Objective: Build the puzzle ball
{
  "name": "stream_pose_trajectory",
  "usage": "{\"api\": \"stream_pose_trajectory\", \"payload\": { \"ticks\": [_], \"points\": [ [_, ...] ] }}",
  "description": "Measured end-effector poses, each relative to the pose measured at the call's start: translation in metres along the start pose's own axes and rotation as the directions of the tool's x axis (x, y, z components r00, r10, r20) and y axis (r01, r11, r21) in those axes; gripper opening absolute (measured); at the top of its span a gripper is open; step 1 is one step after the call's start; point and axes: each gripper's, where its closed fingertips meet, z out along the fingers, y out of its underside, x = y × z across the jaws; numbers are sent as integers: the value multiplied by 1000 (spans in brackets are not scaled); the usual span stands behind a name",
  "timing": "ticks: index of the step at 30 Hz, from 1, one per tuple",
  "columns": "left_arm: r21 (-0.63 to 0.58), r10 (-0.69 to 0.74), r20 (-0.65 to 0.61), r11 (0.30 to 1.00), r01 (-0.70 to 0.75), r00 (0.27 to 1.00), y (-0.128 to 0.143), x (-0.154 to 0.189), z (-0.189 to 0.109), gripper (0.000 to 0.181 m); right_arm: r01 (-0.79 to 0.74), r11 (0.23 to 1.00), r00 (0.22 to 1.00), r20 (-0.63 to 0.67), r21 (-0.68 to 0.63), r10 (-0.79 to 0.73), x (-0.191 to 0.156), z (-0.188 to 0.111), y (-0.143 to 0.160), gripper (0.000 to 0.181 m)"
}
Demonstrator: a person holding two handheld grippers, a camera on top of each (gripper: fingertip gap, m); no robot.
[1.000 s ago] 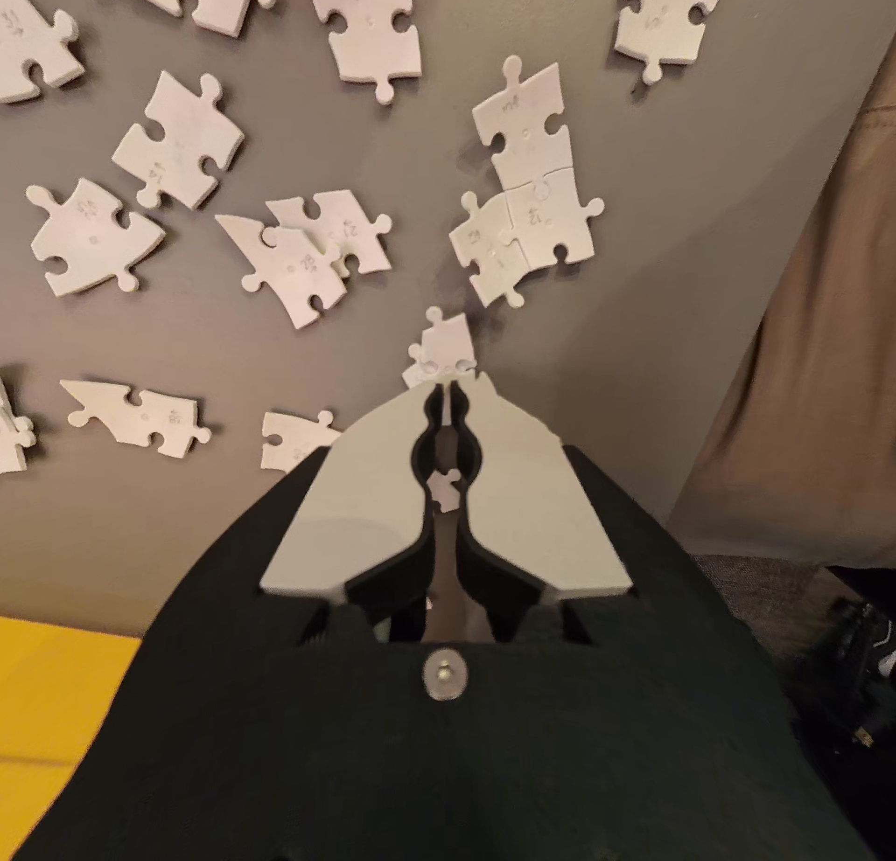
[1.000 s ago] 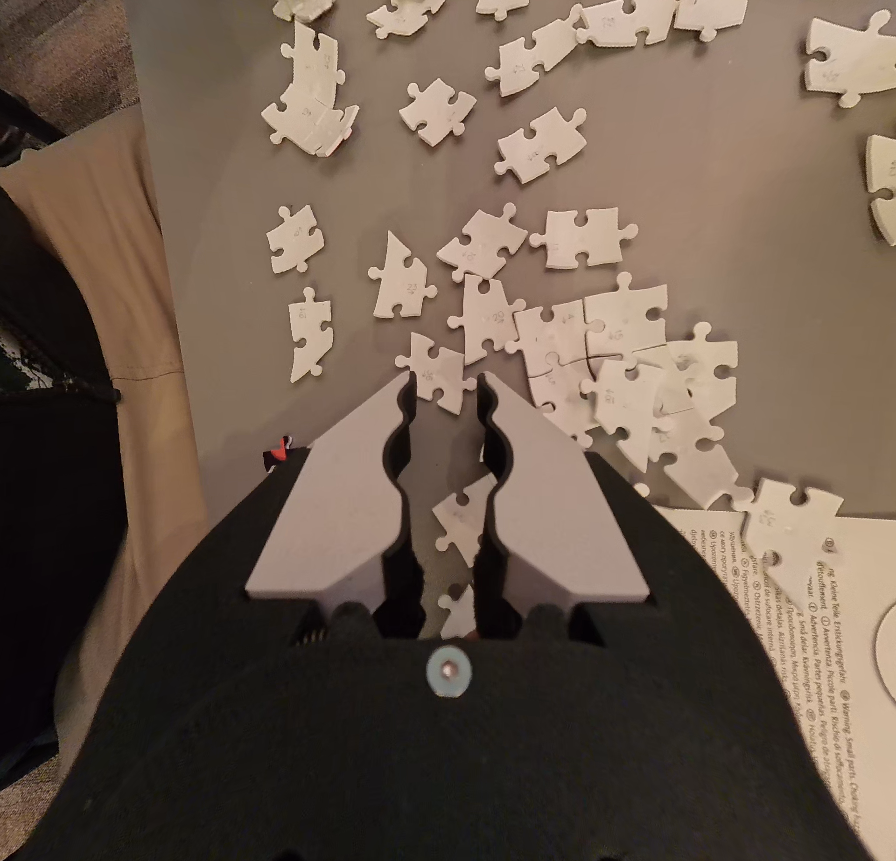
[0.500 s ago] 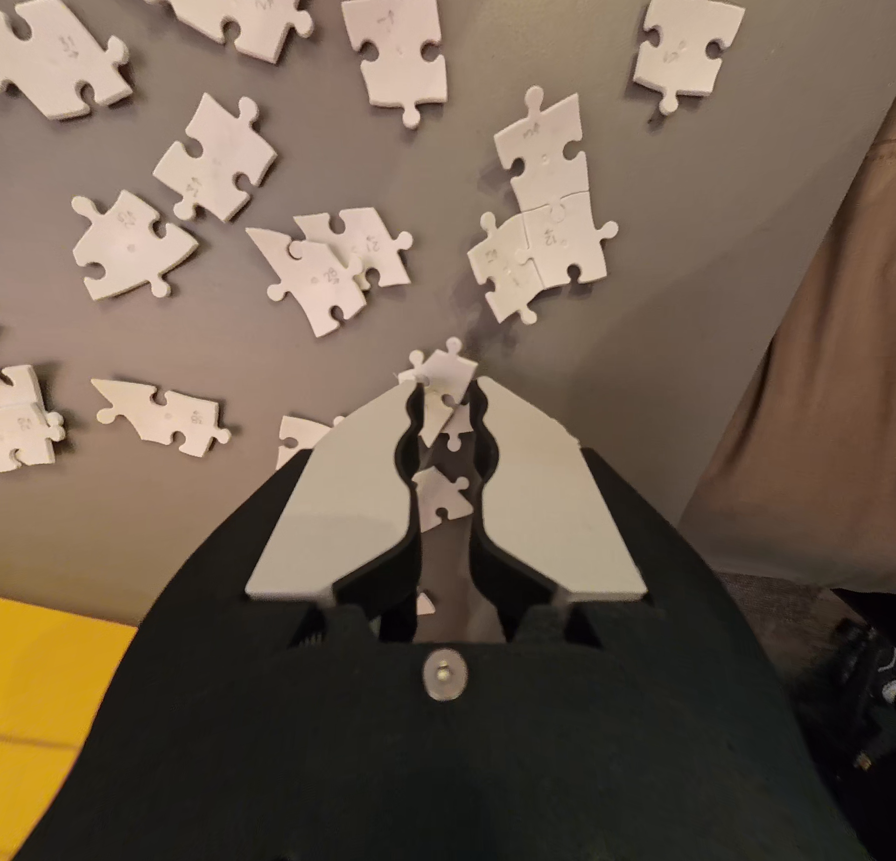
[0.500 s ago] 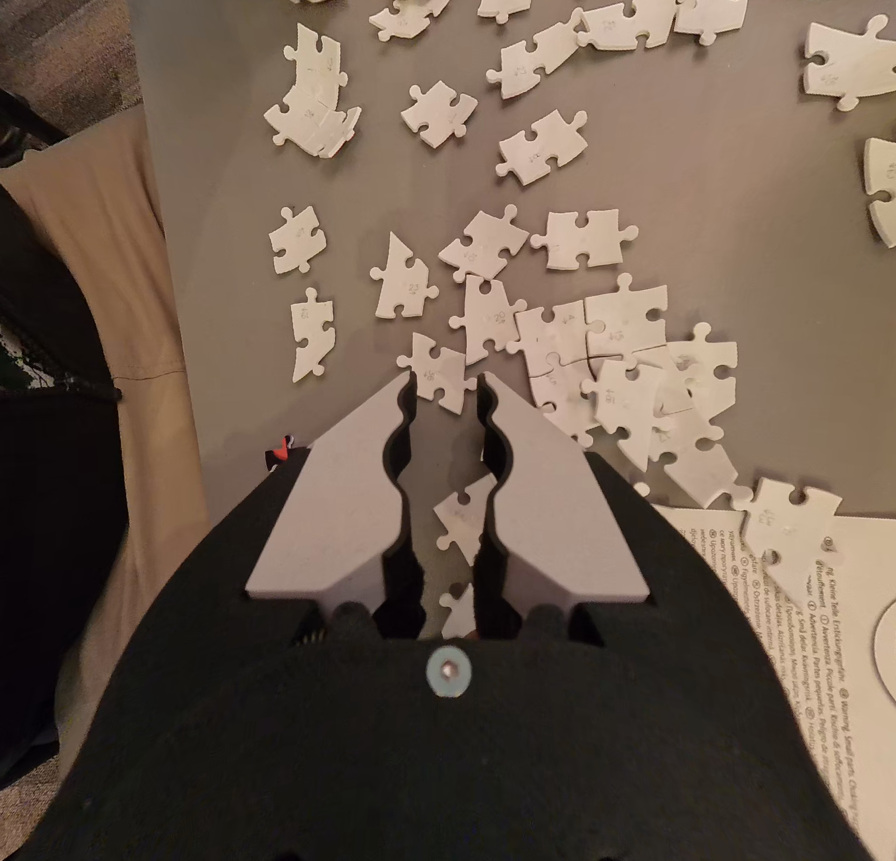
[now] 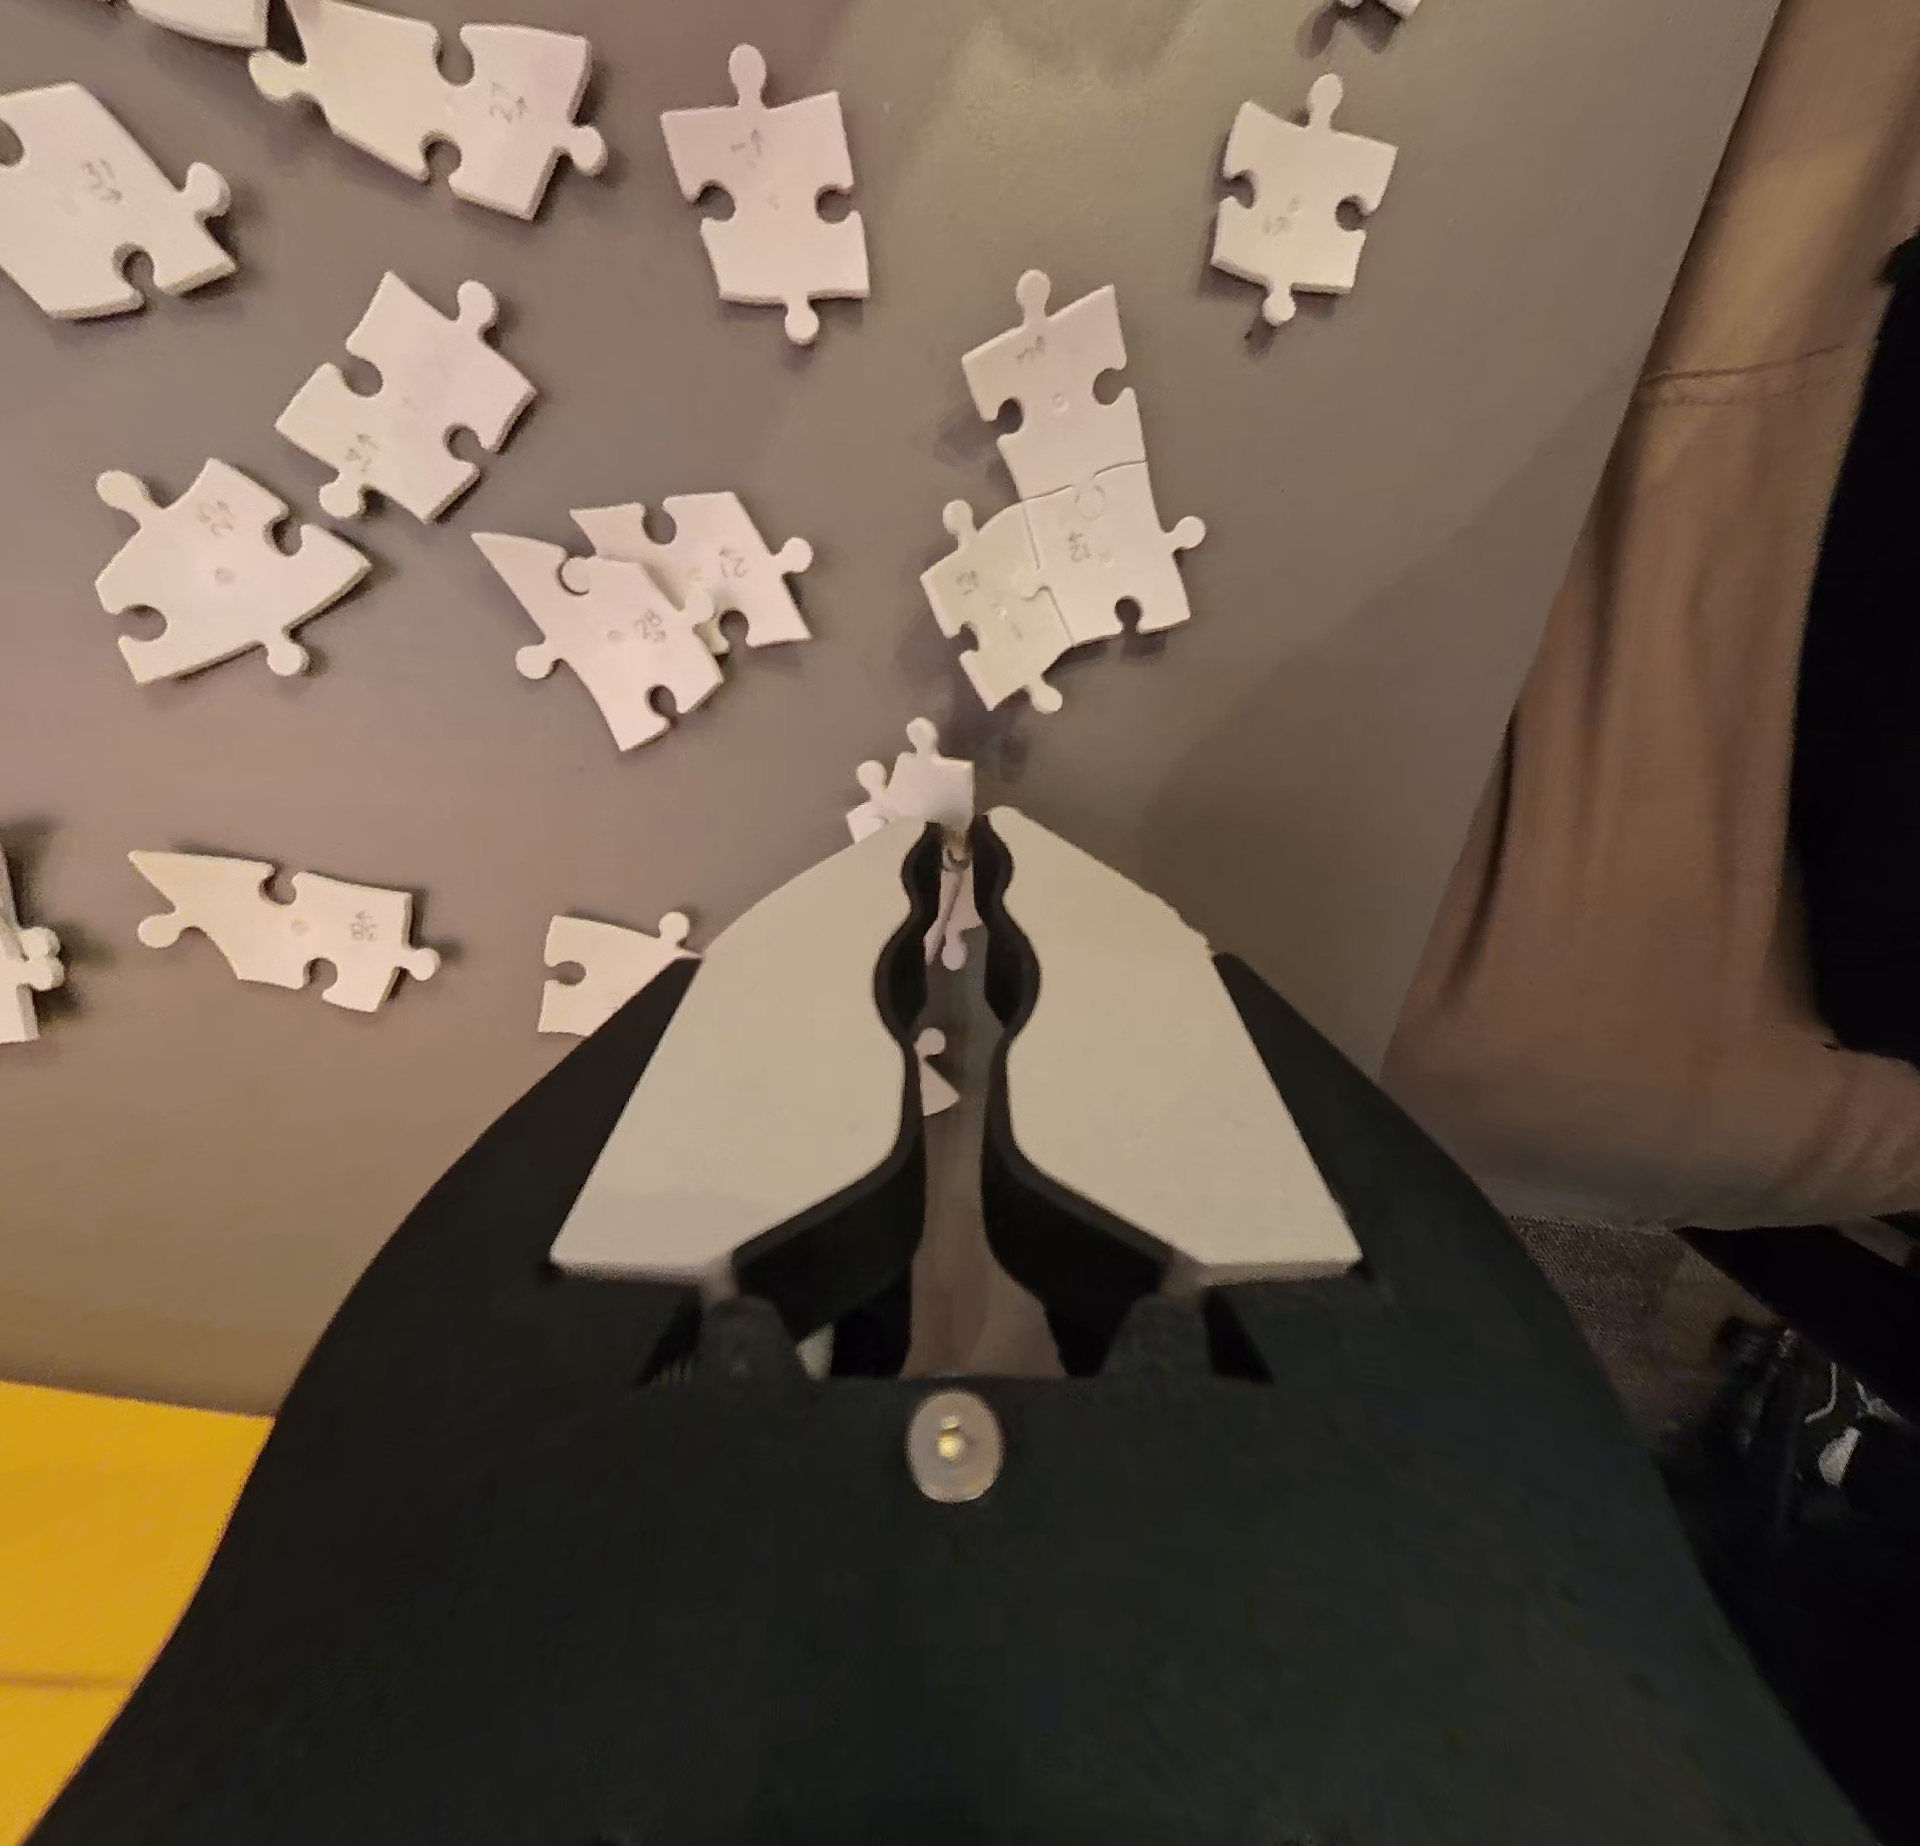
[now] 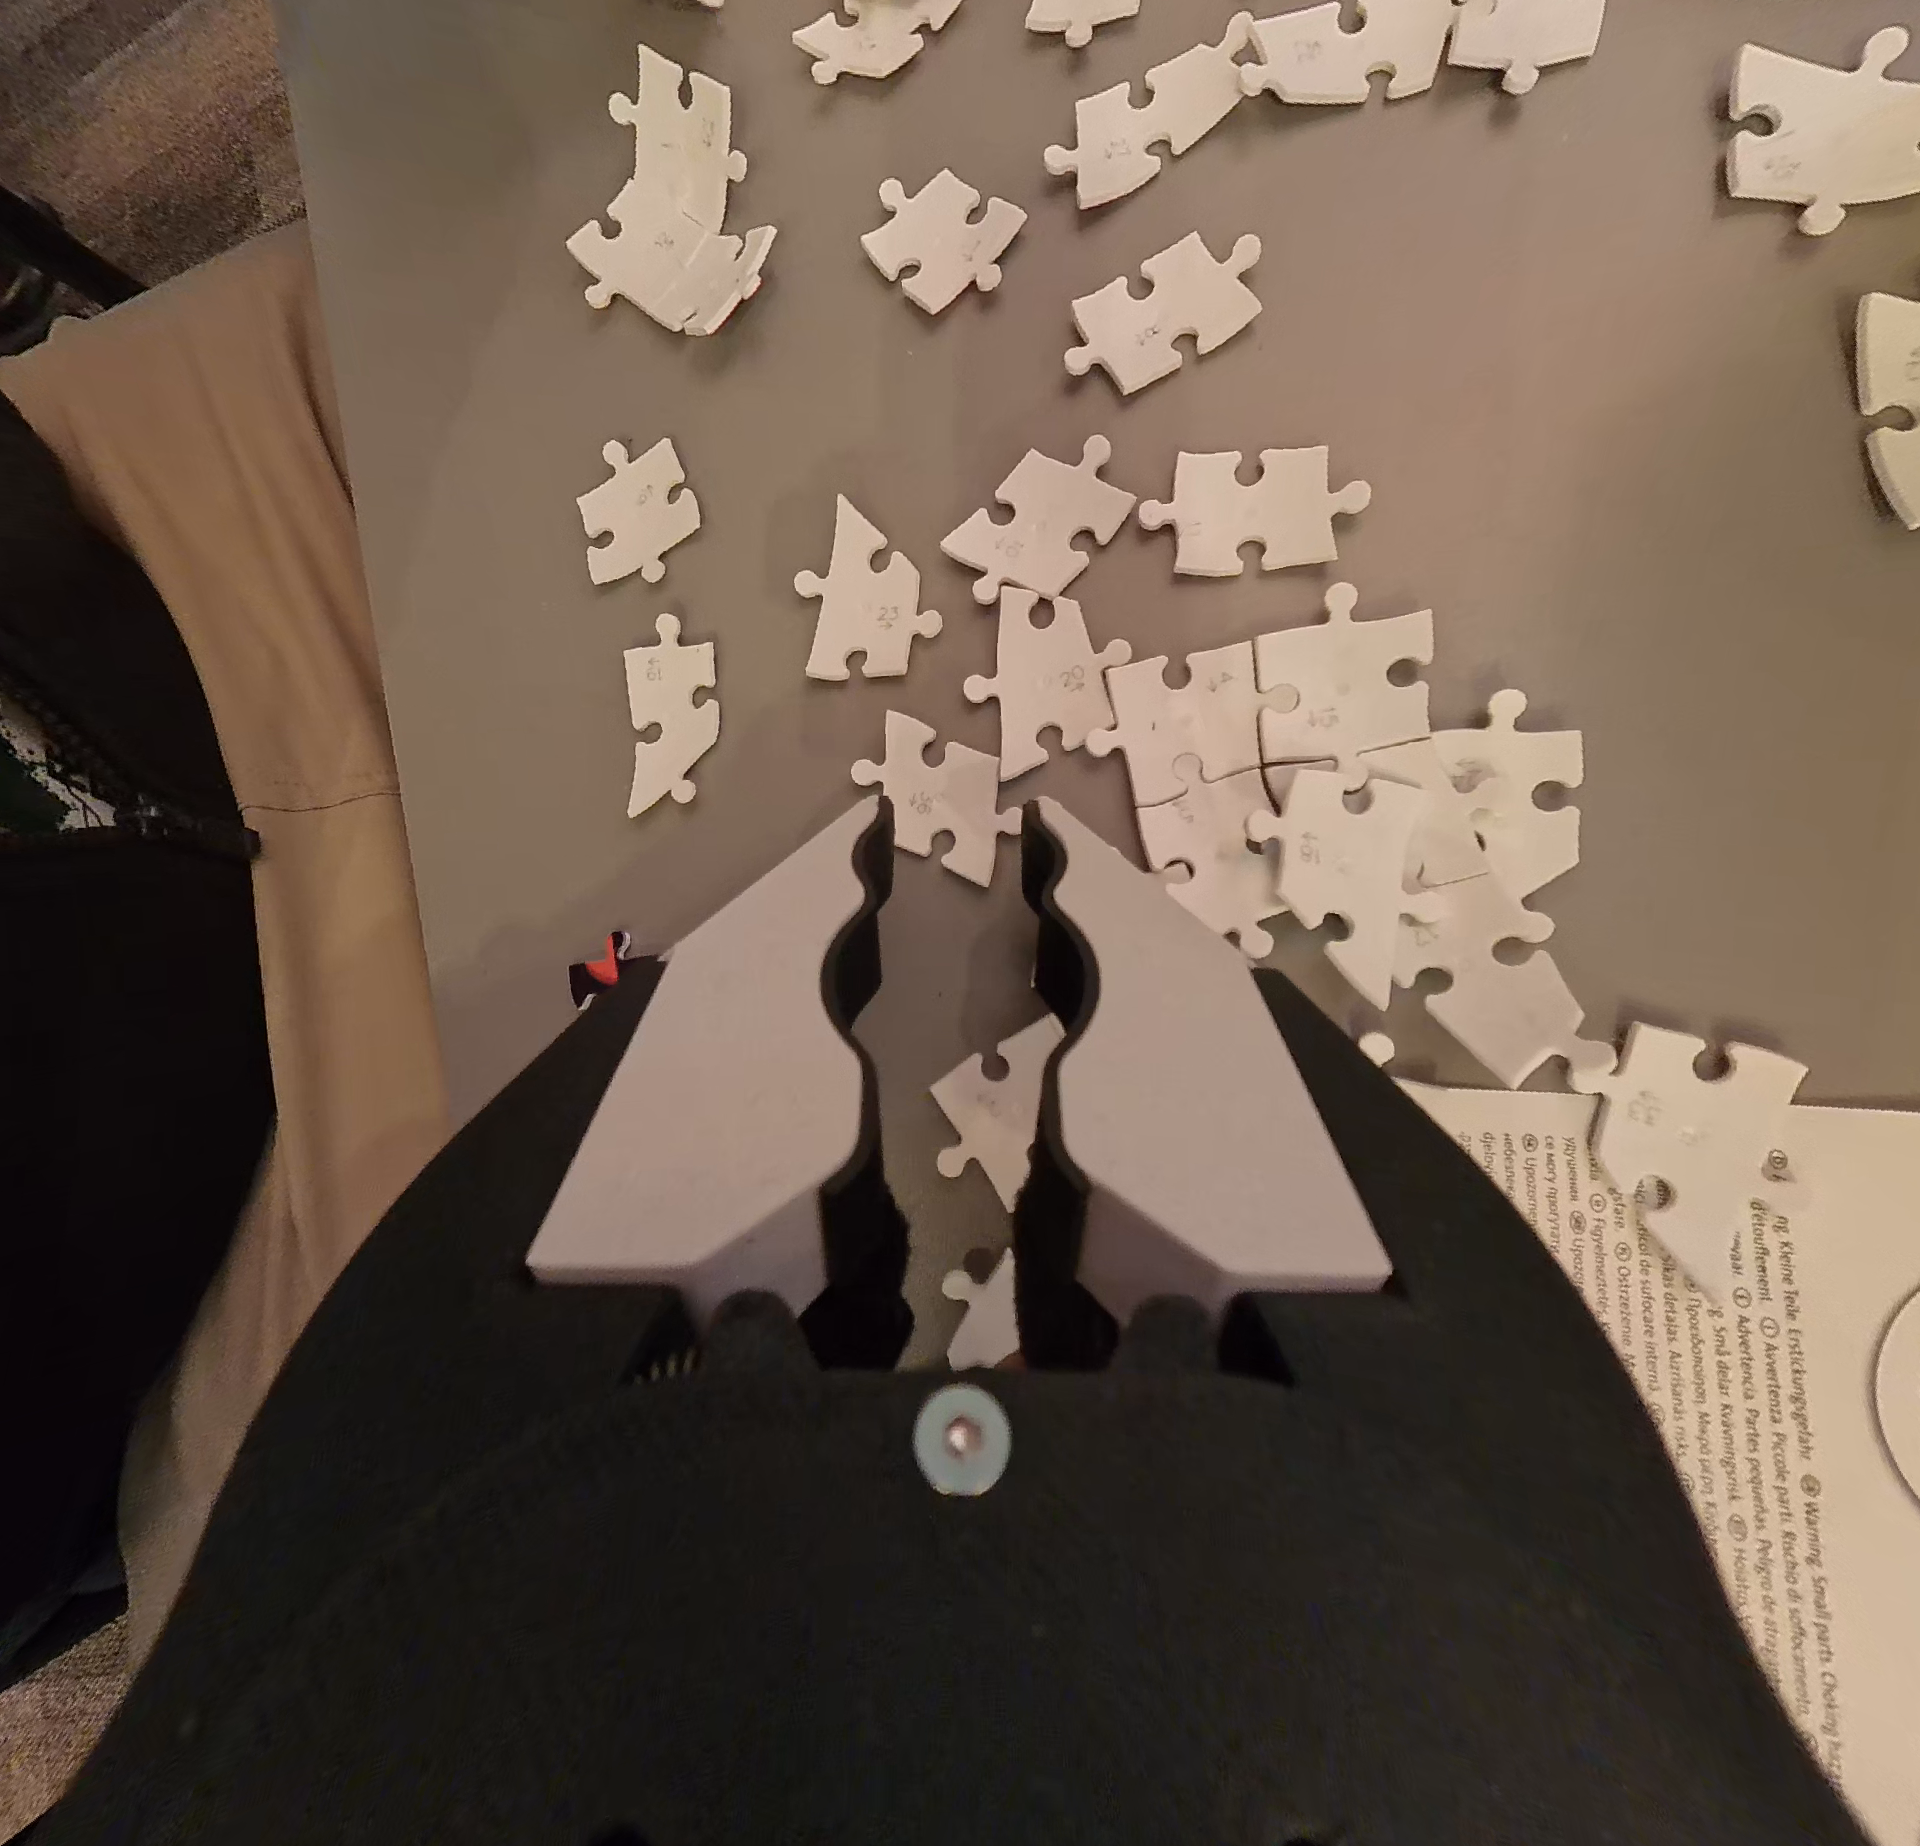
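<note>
Many white puzzle pieces lie scattered on the grey table [image 5: 1351,549]. My left gripper [image 5: 954,835] is shut on a small white puzzle piece [image 5: 928,783] that stands edge-on and sticks out past the tips, above the table. A joined cluster of three pieces [image 5: 1070,518] lies just beyond it. My right gripper [image 6: 956,820] is open and empty and hovers over the table. One loose piece [image 6: 945,809] lies just ahead of its tips and another [image 6: 992,1105] shows below, between the fingers. A larger joined cluster [image 6: 1278,716] lies to its right.
A printed paper sheet [image 6: 1714,1329] lies at the right with a piece on its corner. A person's beige trouser leg [image 6: 187,653] runs along the table edge, also in the left wrist view [image 5: 1662,757]. A yellow surface [image 5: 104,1536] is at the lower left. Across from one pair of fingers to the other is roughly 20 cm.
My left gripper loosened around the piece half a second ago and has closed on it again, turned edge-on. The pieces on the table have slid down its view. My right gripper has barely moved.
</note>
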Motion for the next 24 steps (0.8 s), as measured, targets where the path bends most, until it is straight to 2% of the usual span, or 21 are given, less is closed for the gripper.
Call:
{"api": "stream_pose_trajectory", "payload": {
  "ticks": [10, 16, 20, 24],
  "points": [
    [76, -42, -31, 996, 44, 999, -10, 1, -9, 3, -1, 1000, 1000, 2, -1, 1, 0, 0, 0, 23],
    [105, -31, 20, 994, 28, 999, -17, -4, -15, 3, -1, 1000, 1000, 2, 0, 1, -1, 0, 0, 22],
    [44, 9, 45, 999, -11, 999, -9, -5, -8, 2, 1, 1000, 1000, 2, -2, -1, -1, 0, 0, 23],
    [78, 17, 54, 997, -21, 998, -15, -6, -12, 2, 0, 1000, 1000, 2, 0, 0, -1, -1, 0, 22]
  ]
}}
